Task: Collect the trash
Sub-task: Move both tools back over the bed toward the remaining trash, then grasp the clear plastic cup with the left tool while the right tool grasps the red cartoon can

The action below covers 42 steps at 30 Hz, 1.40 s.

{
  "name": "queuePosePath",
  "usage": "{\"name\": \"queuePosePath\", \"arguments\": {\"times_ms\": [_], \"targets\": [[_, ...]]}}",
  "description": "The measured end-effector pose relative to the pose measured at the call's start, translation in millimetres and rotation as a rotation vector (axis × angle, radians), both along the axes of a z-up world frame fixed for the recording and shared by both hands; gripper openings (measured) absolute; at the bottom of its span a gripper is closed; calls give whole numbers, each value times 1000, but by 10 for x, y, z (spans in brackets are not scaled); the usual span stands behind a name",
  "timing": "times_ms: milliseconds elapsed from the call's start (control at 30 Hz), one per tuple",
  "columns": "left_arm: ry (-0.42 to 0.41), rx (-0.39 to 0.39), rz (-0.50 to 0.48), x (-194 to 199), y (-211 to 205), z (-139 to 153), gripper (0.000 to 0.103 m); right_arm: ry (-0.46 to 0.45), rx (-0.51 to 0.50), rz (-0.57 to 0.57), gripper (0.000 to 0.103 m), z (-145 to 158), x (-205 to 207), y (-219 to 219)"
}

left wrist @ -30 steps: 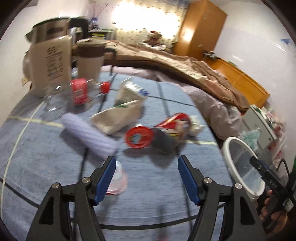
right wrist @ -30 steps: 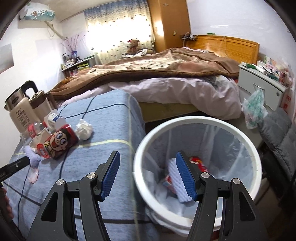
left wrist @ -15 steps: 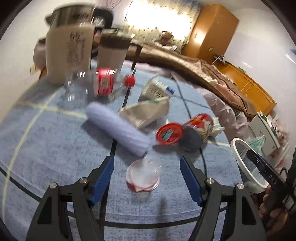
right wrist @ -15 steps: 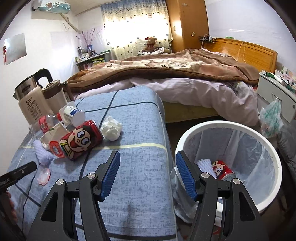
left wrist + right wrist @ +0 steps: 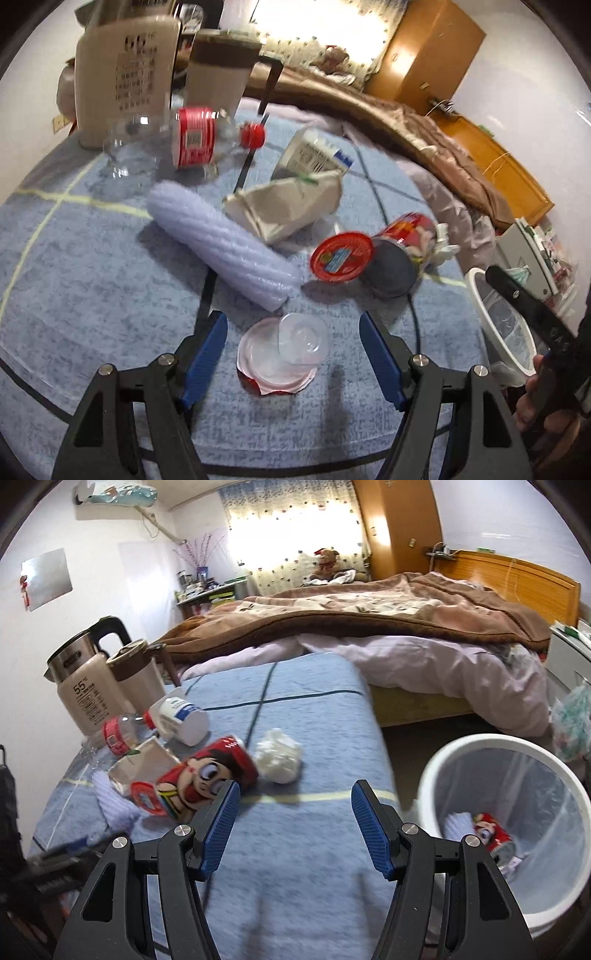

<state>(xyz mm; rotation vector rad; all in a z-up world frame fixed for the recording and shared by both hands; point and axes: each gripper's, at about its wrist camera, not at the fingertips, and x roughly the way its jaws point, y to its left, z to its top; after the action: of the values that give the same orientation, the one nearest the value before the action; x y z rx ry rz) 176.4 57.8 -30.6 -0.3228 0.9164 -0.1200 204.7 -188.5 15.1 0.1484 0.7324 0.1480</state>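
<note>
Pickup stage, judging by the layout: loads of trash is spread on the blue-covered desk [image 5: 92, 295], with the white bin [image 5: 517, 812] off its edge at 3 o'clock, a red can already inside. The left tool [image 5: 291, 350] is spread wide around the little clear cup [image 5: 301, 339]; closing on it looks next. The right tool [image 5: 295, 825] is wide and empty, with a tissue wad [image 5: 279, 755] at 12.
</note>
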Motion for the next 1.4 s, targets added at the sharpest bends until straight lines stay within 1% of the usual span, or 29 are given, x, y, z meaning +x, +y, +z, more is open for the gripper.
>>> {"name": "queuePosePath", "arguments": {"times_ms": [133, 200, 300, 400, 467, 600, 700, 767, 900, 1000, 1067, 1100, 1167, 1233, 1333, 1367, 1400], "targets": [[-14, -14, -7, 17, 16, -20, 76, 28, 3, 53, 64, -31, 129, 236], [-16, 5, 13, -1, 75, -15, 75, 36, 15, 75, 64, -36, 171, 342], [-11, 9, 39, -34, 213, -23, 75, 54, 35, 93, 64, -56, 244, 453], [-17, 4, 24, -94, 297, -16, 74, 76, 46, 98, 64, -93, 329, 560], [-25, 13, 23, -141, 344, -8, 74, 100, 46, 92, 64, -123, 387, 623], [-26, 24, 42, -187, 452, -15, 74, 127, 51, 67, 69, -166, 487, 731], [-26, -9, 38, -191, 529, -32, 73, 144, 34, 45, 69, -188, 550, 791], [-23, -6, 39, -186, 543, -30, 73, 160, 22, 24, 69, -227, 584, 812], [-25, 7, 32, -170, 520, -32, 73, 197, 39, 0, 70, -312, 631, 835], [-28, -6, 30, -169, 540, -34, 73, 187, -4, 6, 70, -349, 581, 851], [-31, 0, 32, -159, 537, -36, 70, 183, -26, 6, 68, -373, 550, 861], [-32, 13, 33, -157, 530, -35, 67, 178, -28, 13, 61, -382, 528, 861], [-32, 23, 35, -155, 525, -30, 65, 179, -32, 20, 54, -397, 498, 860], [-34, 22, 28, -146, 516, -27, 55, 166, -46, 24, 54, -400, 469, 861], [-34, 16, 17, -139, 511, -34, 44, 163, -31, 28, 54, -397, 444, 844], [-35, 19, 19, -141, 512, -32, 42, 163, -28, 28, 54, -395, 451, 854], [-37, 17, 18, -141, 512, -29, 38, 161, -25, 28, 54, -393, 435, 840]]}}
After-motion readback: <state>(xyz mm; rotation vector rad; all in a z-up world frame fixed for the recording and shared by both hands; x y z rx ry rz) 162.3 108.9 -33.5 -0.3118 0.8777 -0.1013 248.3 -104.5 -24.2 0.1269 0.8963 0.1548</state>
